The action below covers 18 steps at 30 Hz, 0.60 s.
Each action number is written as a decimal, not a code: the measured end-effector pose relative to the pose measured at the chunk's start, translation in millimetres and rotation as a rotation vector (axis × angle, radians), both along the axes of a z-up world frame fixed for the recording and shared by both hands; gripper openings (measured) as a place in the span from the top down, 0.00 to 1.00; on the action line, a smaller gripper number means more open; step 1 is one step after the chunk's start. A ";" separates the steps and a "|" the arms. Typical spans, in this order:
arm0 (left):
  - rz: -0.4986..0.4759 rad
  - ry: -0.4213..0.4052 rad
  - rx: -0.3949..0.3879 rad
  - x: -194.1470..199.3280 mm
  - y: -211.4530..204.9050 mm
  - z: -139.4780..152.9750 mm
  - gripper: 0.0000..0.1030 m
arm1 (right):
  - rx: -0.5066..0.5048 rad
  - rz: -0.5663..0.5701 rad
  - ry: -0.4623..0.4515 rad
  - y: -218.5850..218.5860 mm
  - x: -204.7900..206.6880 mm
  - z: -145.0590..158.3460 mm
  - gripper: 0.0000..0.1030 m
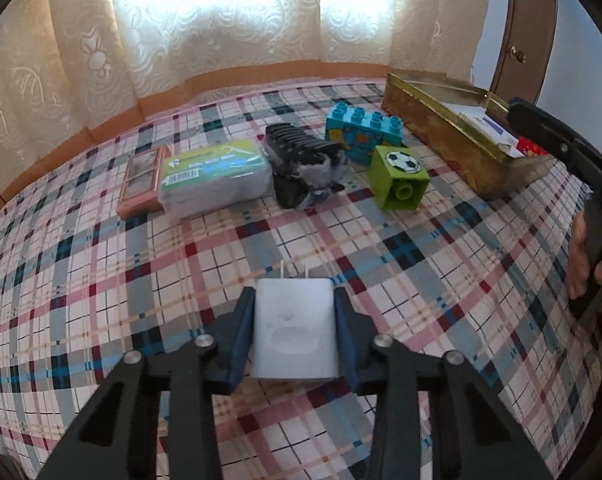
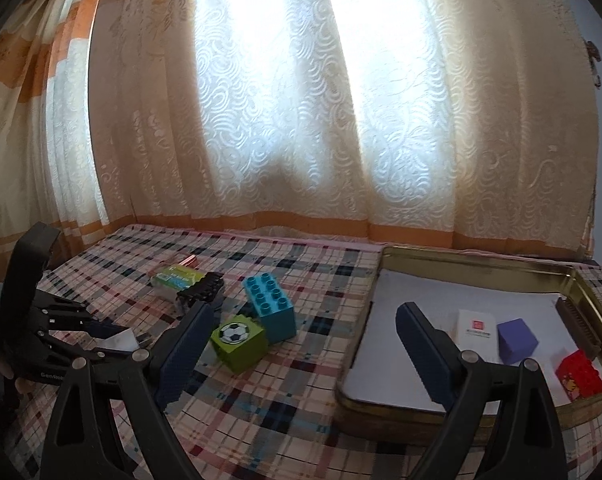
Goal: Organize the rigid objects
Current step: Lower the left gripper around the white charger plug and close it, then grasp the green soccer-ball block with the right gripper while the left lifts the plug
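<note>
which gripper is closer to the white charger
Left. The left gripper is shut on the white charger; the right gripper hangs open, apart from it, by the gold tin.

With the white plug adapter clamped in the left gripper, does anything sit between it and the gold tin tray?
Probably yes. The left gripper is shut on the white plug adapter. Toward the gold tin tray, the green football block and blue studded brick lie on the checked cloth, and the open right gripper hovers at the tray's near edge. Lifting over should clear them.
</note>
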<state>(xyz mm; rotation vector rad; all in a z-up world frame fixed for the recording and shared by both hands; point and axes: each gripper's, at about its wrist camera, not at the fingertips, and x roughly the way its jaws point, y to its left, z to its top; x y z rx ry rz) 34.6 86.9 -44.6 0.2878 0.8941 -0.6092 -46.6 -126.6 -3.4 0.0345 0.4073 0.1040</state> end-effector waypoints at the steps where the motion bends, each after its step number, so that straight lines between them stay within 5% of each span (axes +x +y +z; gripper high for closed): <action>1: 0.003 0.002 -0.001 0.4 -0.2 0.0 0.64 | -0.001 0.008 0.005 3.8 1.5 -0.4 0.09; 6: 0.121 0.013 -0.037 15.6 3.0 3.6 0.64 | -0.031 0.057 0.038 26.3 11.1 -3.0 0.09; 9: 0.212 0.016 -0.138 22.3 12.3 13.3 0.64 | -0.026 0.090 0.071 40.9 19.8 -5.6 0.09; 18: 0.362 -0.174 -0.162 12.5 24.4 33.1 0.64 | -0.048 0.128 0.214 75.2 55.6 -19.6 0.14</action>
